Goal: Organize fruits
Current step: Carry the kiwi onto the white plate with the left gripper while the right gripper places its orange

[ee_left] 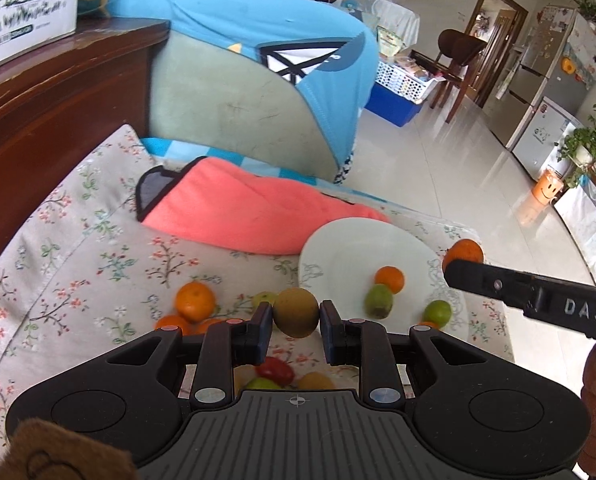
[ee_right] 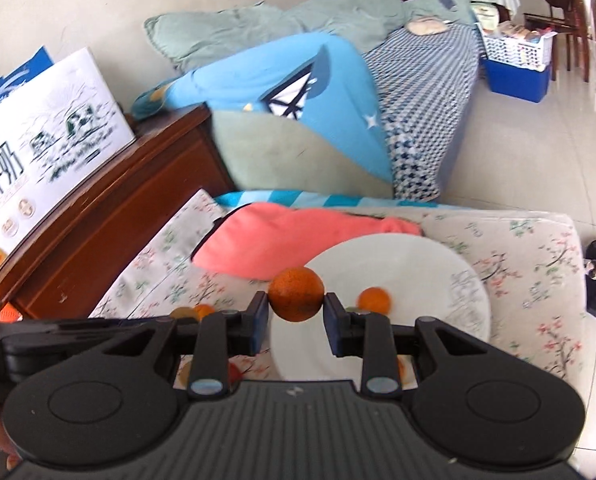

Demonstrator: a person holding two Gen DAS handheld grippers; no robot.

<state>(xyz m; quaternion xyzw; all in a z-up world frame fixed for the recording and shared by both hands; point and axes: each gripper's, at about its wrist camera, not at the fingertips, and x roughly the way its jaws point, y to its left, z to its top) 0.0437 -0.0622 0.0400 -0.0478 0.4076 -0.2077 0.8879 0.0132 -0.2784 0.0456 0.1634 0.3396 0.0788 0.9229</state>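
The brown fruit [ee_left: 296, 312] sits pinched between the fingers of the left gripper [ee_left: 296, 316], held above the floral cushion [ee_left: 78, 248] just left of the plate [ee_left: 362, 248]. The right gripper [ee_right: 297, 310] is clamped on an orange [ee_right: 296, 294], lifted over the near-left part of the plate [ee_right: 418, 272]; in the left view that same orange [ee_left: 463, 254] shows at the plate's right edge, at the tip of a black finger marked "DAS".

On the white plate lie a small orange [ee_left: 390, 279], a green fruit [ee_left: 379, 300] touching it, and a lime [ee_left: 438, 313] further right, with a sliver of another orange fruit just below the lime. The right view shows only one of these clearly, the small orange [ee_right: 374, 300].

Off the plate, on the cushion, a loose orange [ee_left: 195, 301] lies with more orange fruit close beside it. Seen through the left gripper's frame are a red fruit [ee_left: 275, 370], a green one and a yellowish one, bunched together.

A pink cloth [ee_left: 238, 212] lies behind the plate, its edge touching the rim. Behind it rises a blue and grey-green cushion [ee_left: 258, 80]. On the wooden cabinet [ee_left: 58, 92] stands a white carton [ee_right: 38, 152] with a printed landscape and the Chinese characters 牛奶. The small print is too blurred to read.
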